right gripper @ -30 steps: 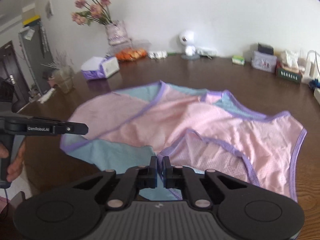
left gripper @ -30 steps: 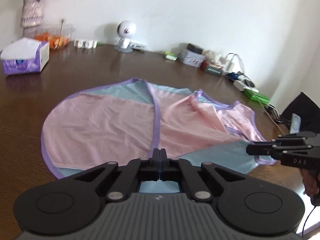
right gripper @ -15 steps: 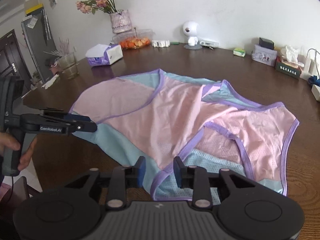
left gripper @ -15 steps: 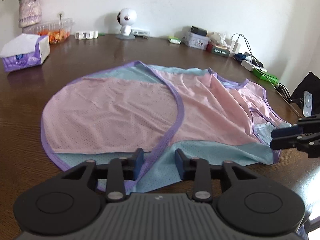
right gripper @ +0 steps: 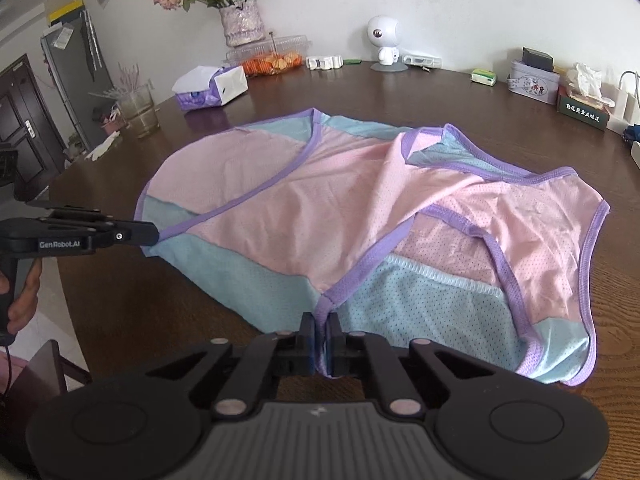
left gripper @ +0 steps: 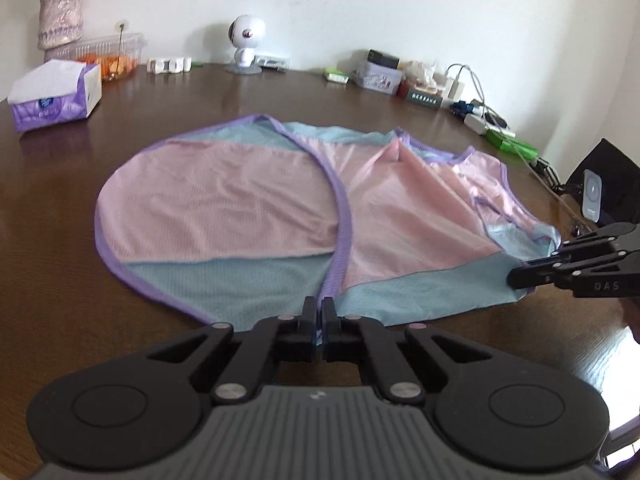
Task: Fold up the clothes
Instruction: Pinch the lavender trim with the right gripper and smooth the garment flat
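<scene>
Dark tabletop (left gripper: 160,152): our left claw (left gripper: 319,312) and right claw (right gripper: 322,334) pinch the mesh garment (right gripper: 360,208); uneven lifting could undo its folds.

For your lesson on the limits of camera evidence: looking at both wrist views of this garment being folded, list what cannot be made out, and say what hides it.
1. Left wrist view: the garment hem nearest the camera, hidden behind the left gripper.
2. Right wrist view: the pinched trim, hidden between the right gripper fingers.
3. Both views: the table near edge, covered by the gripper bodies.
4. Right wrist view: print on the green box, too small.
</scene>
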`<state>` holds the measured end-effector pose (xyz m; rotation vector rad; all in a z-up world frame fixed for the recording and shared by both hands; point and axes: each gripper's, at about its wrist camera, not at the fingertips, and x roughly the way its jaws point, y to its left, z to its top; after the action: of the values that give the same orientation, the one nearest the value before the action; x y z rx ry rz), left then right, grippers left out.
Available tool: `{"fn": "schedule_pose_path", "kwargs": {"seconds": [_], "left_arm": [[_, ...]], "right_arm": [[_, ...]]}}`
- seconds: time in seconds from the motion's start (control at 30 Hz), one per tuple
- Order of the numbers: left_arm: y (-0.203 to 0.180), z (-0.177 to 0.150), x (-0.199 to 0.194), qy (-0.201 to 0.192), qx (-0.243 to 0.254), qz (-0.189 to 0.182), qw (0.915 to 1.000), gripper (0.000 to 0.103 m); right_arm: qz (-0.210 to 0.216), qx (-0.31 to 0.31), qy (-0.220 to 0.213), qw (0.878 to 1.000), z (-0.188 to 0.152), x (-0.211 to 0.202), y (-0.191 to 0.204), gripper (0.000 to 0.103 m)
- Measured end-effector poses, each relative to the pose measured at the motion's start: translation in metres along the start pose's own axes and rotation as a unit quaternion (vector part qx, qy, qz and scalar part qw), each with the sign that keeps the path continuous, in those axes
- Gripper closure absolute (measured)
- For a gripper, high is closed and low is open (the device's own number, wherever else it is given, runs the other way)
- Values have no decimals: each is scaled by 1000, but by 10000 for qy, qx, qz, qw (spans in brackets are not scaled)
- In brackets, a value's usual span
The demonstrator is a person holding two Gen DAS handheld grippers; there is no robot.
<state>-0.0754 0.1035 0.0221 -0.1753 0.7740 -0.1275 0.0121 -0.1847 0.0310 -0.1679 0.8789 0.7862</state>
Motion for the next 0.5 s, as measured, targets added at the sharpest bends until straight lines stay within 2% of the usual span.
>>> {"fn": "schedule_pose_path", "kwargs": {"seconds": [0.03, 0.07, 0.1, 0.17, 0.2, 0.23, 0.27, 0.4, 0.5], "left_arm": [[3, -1, -1, 34, -46, -73, 10000, 100], [5, -1, -4, 45, -71, -162, 9998, 95], [7, 1, -8, -18, -72, -191, 9998, 81], [9, 7, -14, -240, -64, -173, 9995, 56], [8, 11, -14, -319, -33, -171, 9993, 56], [7, 15, -10, -326, -24, -178, 9993, 55], [3, 19, -4, -263, 2, -232, 9994, 55], [-13, 16, 20, 106, 197, -396, 9990, 55], [-16, 6, 18, 101, 344, -554, 9978, 57]], "right_arm": [[-8, -19, 67, 10000, -1, -1, -2, 99], [-22, -57, 158, 9999, -2, -1, -3, 99], [-33, -133, 207, 9997, -2, -2, -3, 97], [-67, -190, 237, 9995, 2, -8, -6, 88], [-75, -183, 173, 9997, 6, -10, -8, 84], [-79, -171, 101, 9998, 11, -11, -9, 75], [-87, -171, 32, 9998, 17, -11, -10, 72], [-105, -342, -101, 9993, 41, 5, -2, 72], [2, -492, -99, 9987, 55, 18, 7, 72]]}}
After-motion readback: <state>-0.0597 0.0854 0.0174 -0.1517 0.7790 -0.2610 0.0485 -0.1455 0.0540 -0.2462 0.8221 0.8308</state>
